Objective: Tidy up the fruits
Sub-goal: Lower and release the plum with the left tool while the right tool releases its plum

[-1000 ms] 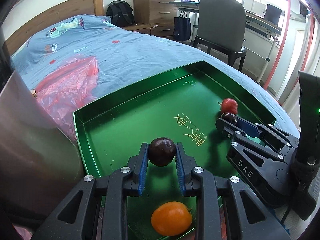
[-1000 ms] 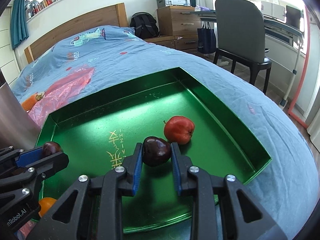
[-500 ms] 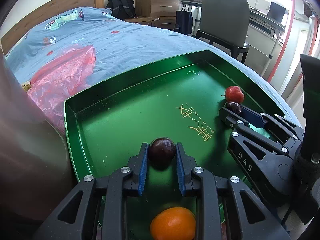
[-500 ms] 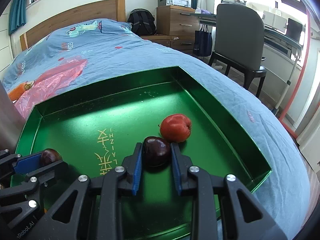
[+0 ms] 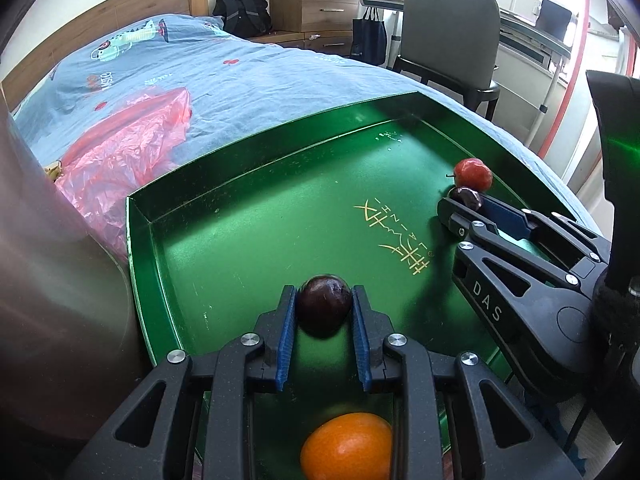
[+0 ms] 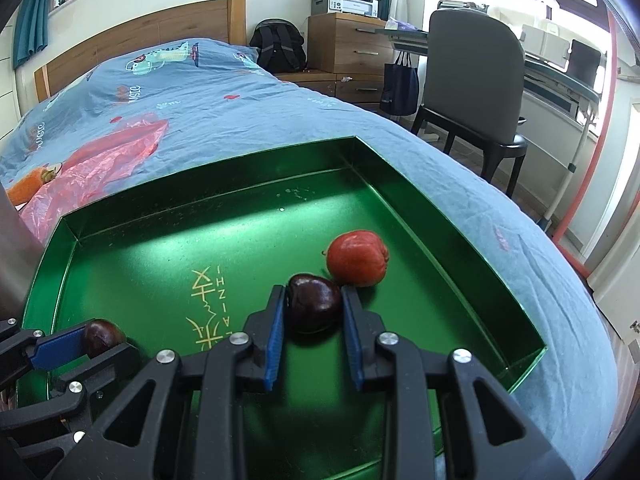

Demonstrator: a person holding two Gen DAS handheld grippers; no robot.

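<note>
Gripping a dark plum in my left gripper, blue pads tight on both sides of it, lower centre of the left wrist view. The plum sits low over the floor of the green tray, near the tray's left wall; can't tell if it touches the floor. An orange lies at the bottom edge of that view, under my left gripper's frame, inside the tray near its front rim.

My right gripper is clamped on a second dark plum, centre of the right wrist view, pads pressed on its flanks. A red apple lies on the tray floor just above and right of that plum, touching or nearly touching it; can't tell which. From the left wrist view this pair shows at the right edge: second plum in my right gripper's tip, apple just behind it, close to the tray's right wall. Gold lettering is printed mid-floor between my two grippers.

The tray rests on a bed with a blue cover. A pink plastic bag lies on the cover left of the tray. A grey chair stands at upper right, beside the bed.
</note>
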